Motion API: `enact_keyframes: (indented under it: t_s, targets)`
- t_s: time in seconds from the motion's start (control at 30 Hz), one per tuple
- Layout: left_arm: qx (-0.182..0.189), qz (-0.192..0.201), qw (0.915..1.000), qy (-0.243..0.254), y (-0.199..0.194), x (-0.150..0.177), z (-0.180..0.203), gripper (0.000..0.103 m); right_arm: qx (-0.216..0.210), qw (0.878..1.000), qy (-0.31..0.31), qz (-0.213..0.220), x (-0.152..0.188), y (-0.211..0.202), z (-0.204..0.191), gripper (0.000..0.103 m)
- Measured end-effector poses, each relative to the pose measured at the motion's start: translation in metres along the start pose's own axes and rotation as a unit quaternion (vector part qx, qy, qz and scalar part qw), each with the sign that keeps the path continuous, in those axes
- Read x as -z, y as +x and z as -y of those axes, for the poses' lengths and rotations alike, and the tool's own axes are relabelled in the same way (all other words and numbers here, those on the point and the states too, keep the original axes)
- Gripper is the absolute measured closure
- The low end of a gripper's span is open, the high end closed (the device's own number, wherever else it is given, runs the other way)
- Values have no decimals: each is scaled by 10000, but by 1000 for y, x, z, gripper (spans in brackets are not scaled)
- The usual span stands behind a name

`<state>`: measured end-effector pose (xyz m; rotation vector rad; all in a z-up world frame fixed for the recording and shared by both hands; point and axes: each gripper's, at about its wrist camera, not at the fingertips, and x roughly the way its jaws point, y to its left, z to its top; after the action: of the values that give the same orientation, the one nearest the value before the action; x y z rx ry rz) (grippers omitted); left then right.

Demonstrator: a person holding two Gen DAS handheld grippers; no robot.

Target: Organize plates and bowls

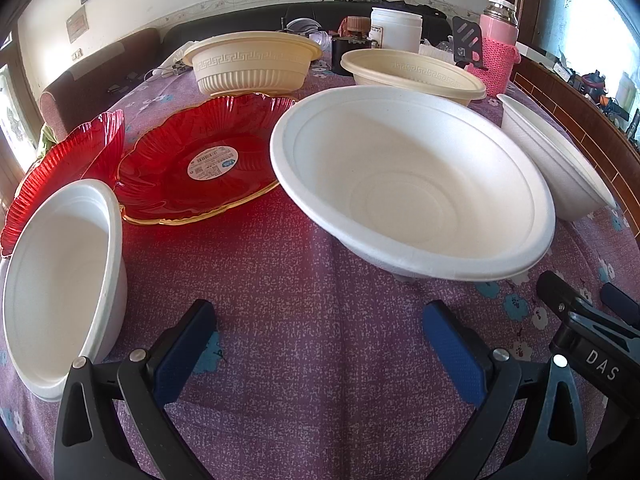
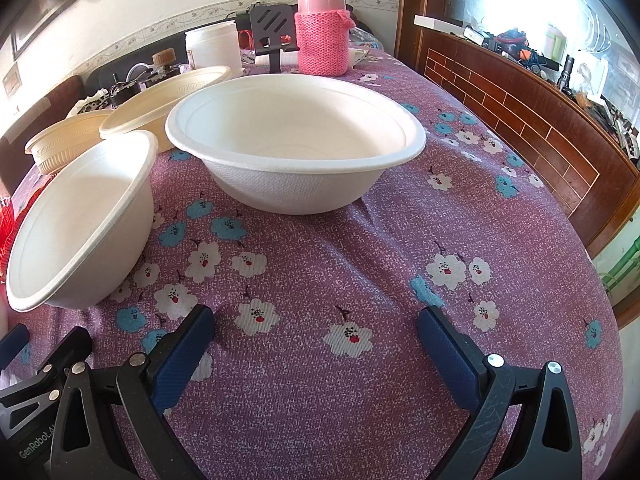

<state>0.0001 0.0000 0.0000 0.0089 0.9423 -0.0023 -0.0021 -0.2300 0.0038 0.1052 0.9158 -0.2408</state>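
Observation:
Three white bowls stand on the purple cloth: one at the left (image 1: 60, 280), one in the middle (image 1: 412, 184), one at the right (image 1: 556, 160). Two red plates (image 1: 200, 160) (image 1: 64, 160) lie behind the left bowl. Two cream bowls (image 1: 252, 64) (image 1: 416, 74) stand farther back. My left gripper (image 1: 320, 320) is open and empty, low over the cloth in front of the middle white bowl. My right gripper (image 2: 316, 328) is open and empty, in front of the right white bowl (image 2: 296, 144); the middle bowl (image 2: 80, 220) is at its left.
A pink flask in a knitted sleeve (image 2: 322, 28), a white jar (image 2: 212, 46) and a black stand (image 2: 274, 32) stand at the table's back. A wooden ledge (image 2: 520, 120) with clutter runs along the right side. A dark sofa (image 1: 100, 76) is behind the table.

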Motion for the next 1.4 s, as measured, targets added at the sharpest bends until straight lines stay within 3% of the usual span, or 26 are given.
enact_keyframes:
  t_s: [0.67,0.93,1.13,1.4]
  targets:
    - [3,-6,10000,5,0,0,0,0,0,10000,0,0,-1,1,0,1]
    - [237,-214,9990,324,-4,4,-2,0,1,10000,-2,0,-2,3,0,1]
    - [200,-291,9989,316,-6,6,-2,0,-12,10000,8,-5,-1,4,3,1]
    - [180,-277,9991,277,-7,7,-2,0,-12,9995,57,-295,1,-1,-1,1]
